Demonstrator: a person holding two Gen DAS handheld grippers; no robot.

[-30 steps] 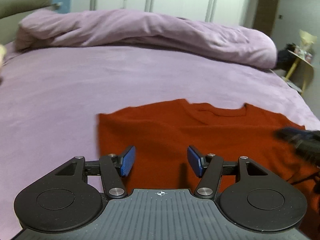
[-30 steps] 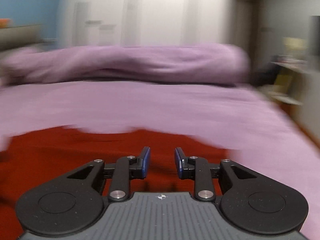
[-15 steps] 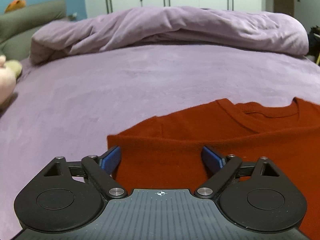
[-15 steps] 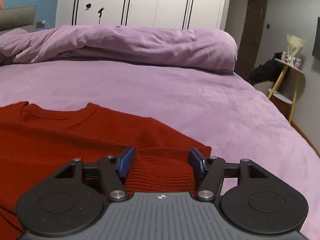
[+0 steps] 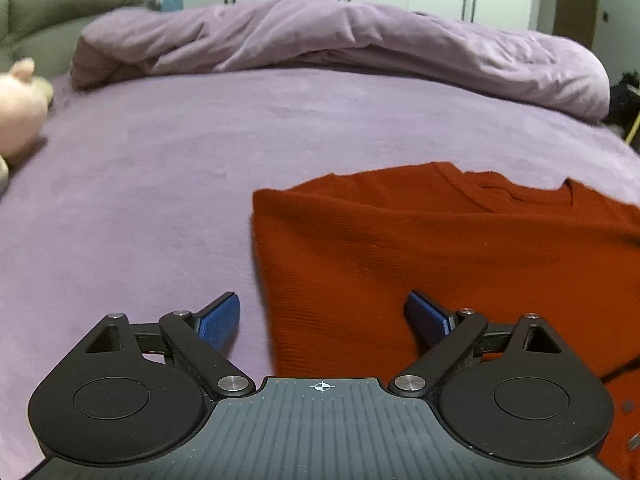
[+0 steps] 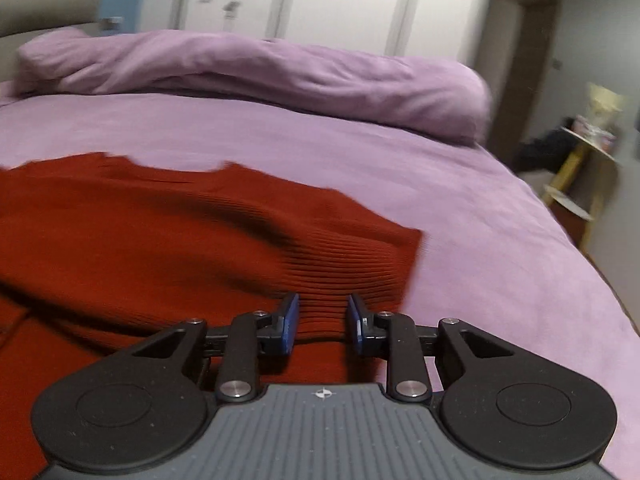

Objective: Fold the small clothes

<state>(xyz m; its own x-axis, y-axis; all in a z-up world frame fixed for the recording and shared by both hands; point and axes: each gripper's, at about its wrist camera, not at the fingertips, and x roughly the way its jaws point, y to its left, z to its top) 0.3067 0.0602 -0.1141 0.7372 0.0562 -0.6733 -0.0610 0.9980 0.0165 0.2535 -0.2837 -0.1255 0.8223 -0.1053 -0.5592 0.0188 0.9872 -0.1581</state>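
Note:
A rust-red knit sweater (image 5: 440,248) lies spread on the lilac bed sheet (image 5: 140,200), neckline toward the far side. My left gripper (image 5: 323,304) hovers low over the sweater's left edge with its jaws opening wide. That edge runs between the blue pads (image 5: 220,320), which do not touch it. In the right wrist view the sweater (image 6: 160,232) has its right ribbed end bunched up. My right gripper (image 6: 322,312) is closing on that ribbed fold, which fills the gap between its pads and rises in a ridge.
A rolled lilac duvet (image 5: 340,40) lies across the far side of the bed. A pink plush toy (image 5: 18,100) sits at the left edge near a grey headboard (image 5: 60,4). A small yellow-legged side table (image 6: 588,152) stands beyond the bed's right side.
My left gripper widened and shifted left, so the sweater's left edge now sits between its jaws. My right gripper opened over the ribbed right end, then narrowed on it, raising a fold.

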